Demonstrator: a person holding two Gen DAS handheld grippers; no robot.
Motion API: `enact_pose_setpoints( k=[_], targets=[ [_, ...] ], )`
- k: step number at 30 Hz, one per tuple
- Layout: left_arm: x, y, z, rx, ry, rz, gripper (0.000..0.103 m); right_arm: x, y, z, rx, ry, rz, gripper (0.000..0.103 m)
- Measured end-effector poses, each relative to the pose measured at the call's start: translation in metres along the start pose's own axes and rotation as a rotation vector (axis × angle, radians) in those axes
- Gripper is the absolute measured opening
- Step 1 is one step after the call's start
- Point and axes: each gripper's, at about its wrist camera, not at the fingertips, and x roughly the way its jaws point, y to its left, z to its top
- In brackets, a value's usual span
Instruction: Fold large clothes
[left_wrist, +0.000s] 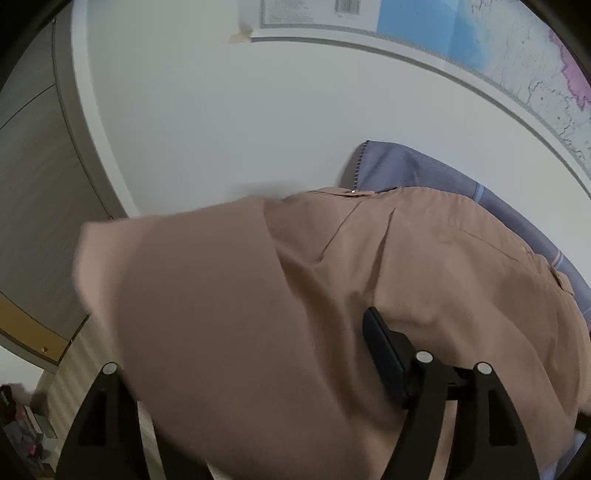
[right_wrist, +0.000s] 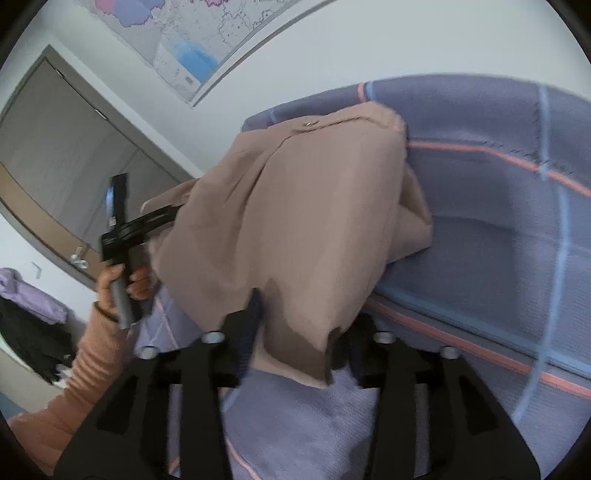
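A large tan garment (left_wrist: 332, 280) is lifted off a purple-blue plaid blanket (left_wrist: 413, 166). My left gripper (left_wrist: 258, 332) is shut on the garment's fabric; one dark finger (left_wrist: 380, 354) shows, the other is hidden under cloth. In the right wrist view the garment (right_wrist: 295, 221) hangs in folds over the blanket (right_wrist: 480, 221). My right gripper (right_wrist: 295, 325) is shut on its lower edge, with cloth draped between the fingers. The left gripper (right_wrist: 162, 218) also shows there, held by a hand in a pink sleeve, clamped on the garment's left edge.
A white wall with a map (left_wrist: 498, 44) rises behind the blanket. A grey door (right_wrist: 74, 155) with a handle stands at the left. Dark and lilac clothes (right_wrist: 29, 314) hang at the far left.
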Motion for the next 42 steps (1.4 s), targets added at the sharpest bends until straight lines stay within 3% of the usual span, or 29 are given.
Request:
enact_pose_setpoints(
  k=[6,11,14,18,23,29,36,42],
  targets=[
    [-0.036,0.018,-0.019,0.011,-0.019,0.013,0.075,-0.031,0.003,0.003,-0.050,-0.076,-0.078,0.055],
    [-0.080,0.006,-0.032,0.084,-0.137,0.063,0.079,-0.050,0.015,0.011,-0.096,-0.158,-0.126,0.055],
    [-0.098,-0.017,-0.035,0.158,-0.188,0.025,0.079,-0.044,0.024,0.017,-0.135,-0.162,-0.126,0.055],
    [-0.107,-0.049,-0.050,0.210,-0.173,-0.065,0.080,-0.018,0.039,0.024,-0.193,-0.132,-0.139,0.054],
    [-0.083,-0.085,-0.073,0.234,-0.109,-0.129,0.080,0.013,0.039,0.017,-0.210,-0.063,-0.166,0.053],
    [-0.070,-0.098,-0.092,0.223,-0.090,-0.096,0.080,0.022,0.037,0.002,-0.238,-0.041,-0.191,0.053],
    [-0.083,-0.105,-0.093,0.221,-0.127,-0.056,0.083,0.003,0.039,0.000,-0.210,-0.053,-0.143,0.056],
    [-0.101,-0.117,-0.101,0.244,-0.155,-0.094,0.086,-0.008,0.049,-0.006,-0.257,-0.075,-0.166,0.057]
  ],
)
